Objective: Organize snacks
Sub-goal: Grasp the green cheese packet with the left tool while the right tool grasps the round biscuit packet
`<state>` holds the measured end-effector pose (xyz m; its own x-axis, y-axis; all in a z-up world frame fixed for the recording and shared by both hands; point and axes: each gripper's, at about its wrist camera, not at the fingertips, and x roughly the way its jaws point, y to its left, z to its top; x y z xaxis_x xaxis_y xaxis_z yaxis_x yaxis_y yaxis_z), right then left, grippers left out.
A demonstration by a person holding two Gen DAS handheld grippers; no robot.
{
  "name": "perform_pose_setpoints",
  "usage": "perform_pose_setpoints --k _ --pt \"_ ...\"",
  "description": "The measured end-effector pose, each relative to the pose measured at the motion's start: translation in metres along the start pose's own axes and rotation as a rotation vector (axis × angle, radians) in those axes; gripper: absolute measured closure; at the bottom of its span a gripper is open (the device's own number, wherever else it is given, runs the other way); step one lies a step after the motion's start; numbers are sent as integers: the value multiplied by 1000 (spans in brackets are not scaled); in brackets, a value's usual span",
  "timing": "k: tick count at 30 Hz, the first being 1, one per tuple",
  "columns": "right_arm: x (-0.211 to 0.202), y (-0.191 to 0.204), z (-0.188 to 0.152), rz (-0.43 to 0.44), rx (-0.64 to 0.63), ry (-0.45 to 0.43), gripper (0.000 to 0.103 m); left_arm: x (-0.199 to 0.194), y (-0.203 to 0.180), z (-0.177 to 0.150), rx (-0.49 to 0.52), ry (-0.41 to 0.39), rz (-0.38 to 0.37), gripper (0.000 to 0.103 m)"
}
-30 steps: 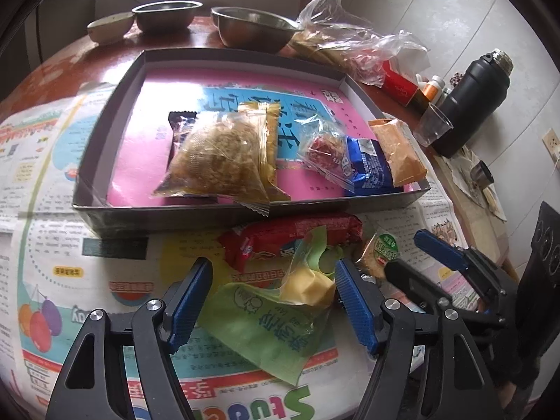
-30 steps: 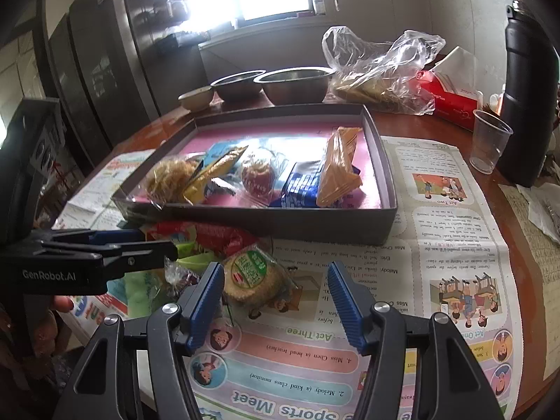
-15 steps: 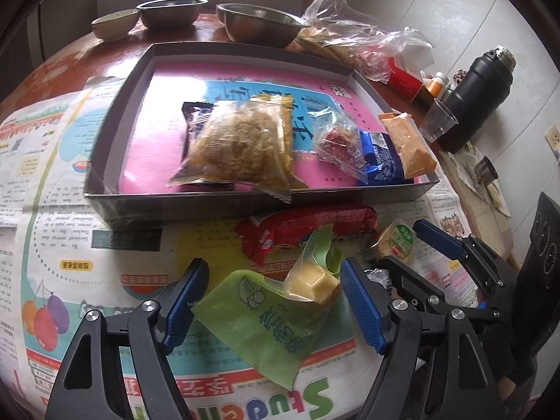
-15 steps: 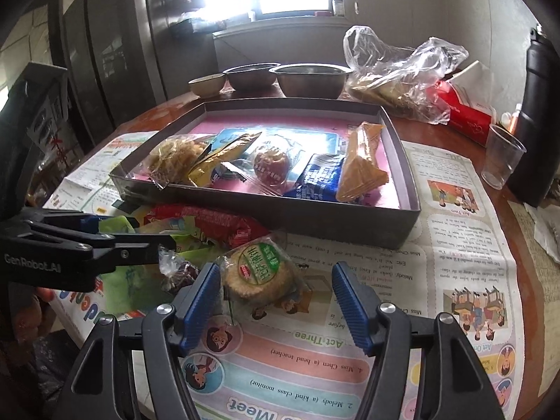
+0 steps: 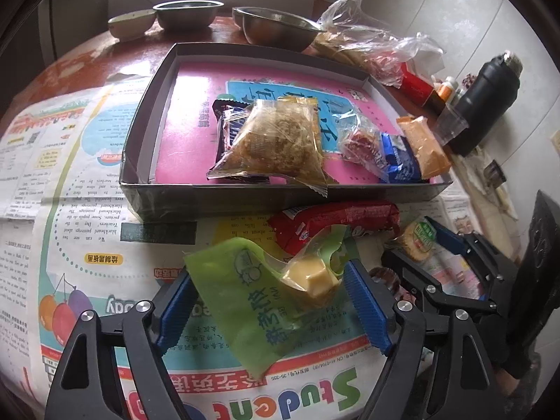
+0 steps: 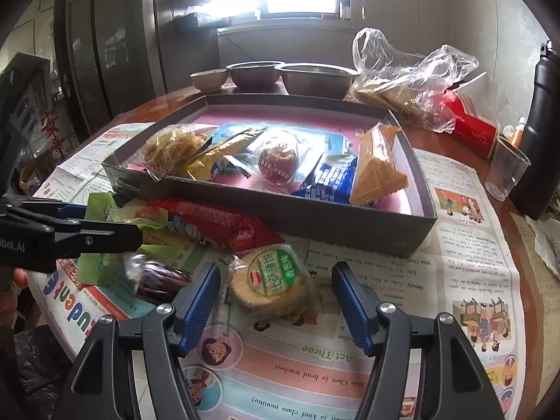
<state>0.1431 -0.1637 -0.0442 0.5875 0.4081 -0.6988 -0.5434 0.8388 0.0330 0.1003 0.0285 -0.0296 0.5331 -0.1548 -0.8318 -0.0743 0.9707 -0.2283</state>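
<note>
The left gripper [image 5: 267, 297] is spread wide around the green packet [image 5: 259, 301], which lies on the newspaper just before the grey tray [image 5: 280, 197]. The right gripper [image 6: 276, 301] is likewise spread wide around the round cookie pack [image 6: 269, 278], also before the tray. Both wrappers are judged light, soft and slippery; the solid contents should be pinched, not the loose film. The tray's near wall must be cleared; open floor is left behind the snacks inside.
</note>
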Motion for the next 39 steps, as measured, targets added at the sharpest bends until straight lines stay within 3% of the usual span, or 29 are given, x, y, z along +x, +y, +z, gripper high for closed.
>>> perform_pose_setpoints --k 7,9,12,14,20,39 --pt "1 5 -2 -19 -29 -18 38 6 -17 -5 80 -31 83 20" --pt "1 6 -3 -18 -34 -28 42 7 -20 -7 106 -39 102 21" --pt "1 8 -3 -8 -41 -35 49 6 -20 -9 131 -51 119 27" --pt "0 10 -4 -9 -47 -37 53 3 -18 -9 134 -64 114 47" --pt "-1 10 -5 -3 -20 -45 56 0 -16 -10 127 -83 70 58" --pt "-22 -13 3 40 96 -88 61 -39 -11 -5 110 -152 -19 61"
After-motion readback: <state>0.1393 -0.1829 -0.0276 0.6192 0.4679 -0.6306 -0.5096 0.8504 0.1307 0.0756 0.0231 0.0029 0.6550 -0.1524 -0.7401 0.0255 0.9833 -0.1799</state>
